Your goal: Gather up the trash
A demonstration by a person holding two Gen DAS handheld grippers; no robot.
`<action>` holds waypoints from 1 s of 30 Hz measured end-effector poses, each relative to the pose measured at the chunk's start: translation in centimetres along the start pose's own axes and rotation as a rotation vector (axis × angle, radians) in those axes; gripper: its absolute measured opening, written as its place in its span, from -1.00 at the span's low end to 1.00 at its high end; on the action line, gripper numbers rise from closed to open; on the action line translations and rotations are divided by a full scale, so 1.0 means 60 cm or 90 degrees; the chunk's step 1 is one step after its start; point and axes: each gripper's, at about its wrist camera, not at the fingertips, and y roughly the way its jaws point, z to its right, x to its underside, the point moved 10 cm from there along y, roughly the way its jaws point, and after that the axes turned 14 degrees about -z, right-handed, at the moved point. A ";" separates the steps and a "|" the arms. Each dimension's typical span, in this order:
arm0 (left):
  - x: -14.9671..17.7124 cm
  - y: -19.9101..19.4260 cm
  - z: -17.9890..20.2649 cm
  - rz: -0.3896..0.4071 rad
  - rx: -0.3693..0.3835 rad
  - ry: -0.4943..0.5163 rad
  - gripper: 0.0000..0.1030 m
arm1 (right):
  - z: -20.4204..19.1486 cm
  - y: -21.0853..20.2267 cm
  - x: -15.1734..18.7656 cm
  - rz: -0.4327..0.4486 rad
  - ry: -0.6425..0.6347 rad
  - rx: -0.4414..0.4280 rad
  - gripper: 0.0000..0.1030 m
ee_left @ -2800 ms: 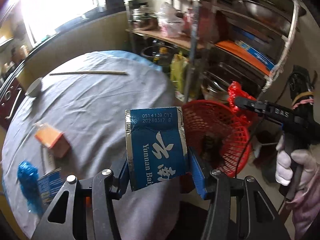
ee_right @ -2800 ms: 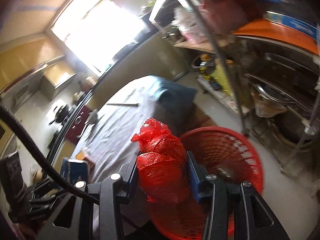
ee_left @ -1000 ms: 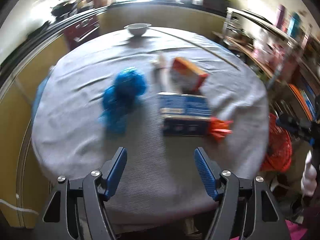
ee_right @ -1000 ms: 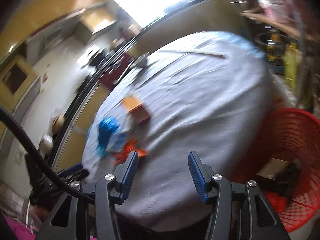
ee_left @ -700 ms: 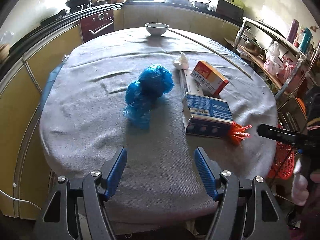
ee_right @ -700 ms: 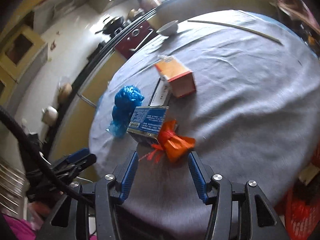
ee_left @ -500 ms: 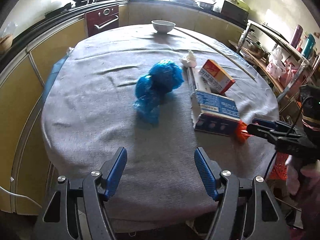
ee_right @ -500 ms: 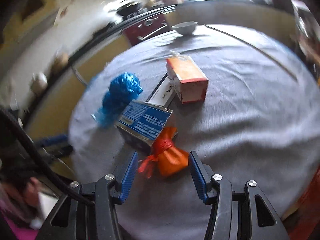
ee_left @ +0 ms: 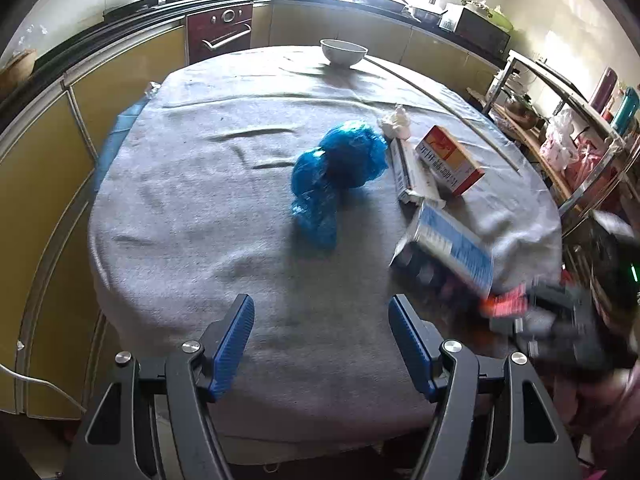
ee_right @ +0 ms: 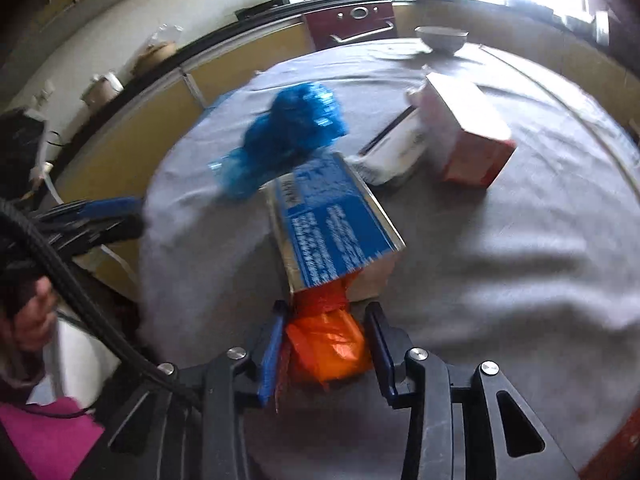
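On the grey round table (ee_left: pixel 208 216) lie a blue crumpled bag (ee_left: pixel 340 164), a blue carton (ee_left: pixel 448 248), a red-and-white box (ee_left: pixel 450 160) and a long white box (ee_left: pixel 412 176). My left gripper (ee_left: pixel 322 344) is open and empty over the table's near edge. My right gripper (ee_right: pixel 324 344) has its jaws around an orange plastic bag (ee_right: pixel 326 346) that lies against the blue carton (ee_right: pixel 332 220); the pads (ee_right: pixel 272 340) look close against the bag. The blue bag (ee_right: pixel 288 136) and red-and-white box (ee_right: pixel 464 132) lie beyond.
A white bowl (ee_left: pixel 343 52) stands at the table's far side, with a long thin stick (ee_left: pixel 440 104) along the right. A crumpled tissue (ee_left: pixel 396 124) lies by the boxes. Metal shelving (ee_left: pixel 560 120) stands right. Yellow cabinets and a stove (ee_left: pixel 216 28) run behind.
Both grippers let go of their trash and swung from the red basket back to the table. My right gripper has moved in and narrowed around the orange bag; the blue carton has tilted.
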 end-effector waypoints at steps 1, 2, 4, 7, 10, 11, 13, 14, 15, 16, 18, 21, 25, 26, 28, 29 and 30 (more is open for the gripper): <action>-0.003 -0.001 0.006 0.000 0.006 0.001 0.37 | -0.018 -0.008 0.014 0.002 -0.002 -0.027 -0.25; -0.007 -0.001 0.012 -0.001 0.012 0.003 0.37 | -0.033 -0.011 0.023 0.003 -0.009 -0.040 -0.24; -0.013 0.001 0.027 -0.007 0.025 0.005 0.41 | -0.050 -0.014 0.044 0.002 -0.028 -0.019 -0.24; -0.018 0.010 0.051 -0.027 0.050 -0.001 0.42 | -0.030 -0.010 0.059 0.002 -0.007 0.009 -0.24; -0.024 0.016 0.084 -0.049 0.080 -0.009 0.42 | -0.013 -0.024 0.059 0.017 0.023 0.007 -0.25; -0.028 0.018 0.096 -0.055 0.084 -0.008 0.42 | -0.005 -0.033 0.060 0.024 0.026 0.020 -0.25; -0.034 0.023 0.116 -0.065 0.083 -0.008 0.45 | 0.011 -0.046 0.066 0.033 0.041 0.025 -0.25; -0.037 0.028 0.125 -0.074 0.085 -0.012 0.46 | 0.022 -0.052 0.069 0.037 0.050 0.031 -0.25; -0.041 0.036 0.136 -0.087 0.091 -0.022 0.47 | 0.032 -0.055 0.073 0.039 0.058 0.039 -0.25; -0.042 0.042 0.139 -0.097 0.090 -0.029 0.47 | 0.044 -0.057 0.076 0.040 0.067 0.048 -0.25; -0.047 0.063 0.147 -0.121 0.072 -0.051 0.47 | 0.063 -0.063 0.088 0.044 0.091 0.064 -0.25; -0.051 0.085 0.157 -0.144 0.060 -0.079 0.47 | 0.091 -0.075 0.104 0.051 0.129 0.061 -0.25; -0.058 0.108 0.159 -0.165 0.041 -0.107 0.47 | 0.082 -0.098 0.104 0.084 0.124 0.009 -0.25; -0.061 0.111 0.161 -0.169 0.042 -0.110 0.47 | 0.079 -0.104 0.105 0.090 0.120 0.006 -0.25; -0.064 0.124 0.162 -0.181 0.020 -0.111 0.47 | 0.073 -0.107 0.102 0.093 0.109 -0.002 -0.25; -0.064 0.129 0.163 -0.187 0.018 -0.113 0.47 | 0.071 -0.107 0.102 0.093 0.108 -0.003 -0.25; -0.065 0.135 0.166 -0.190 0.022 -0.111 0.48 | 0.071 -0.105 0.103 0.091 0.107 -0.002 -0.25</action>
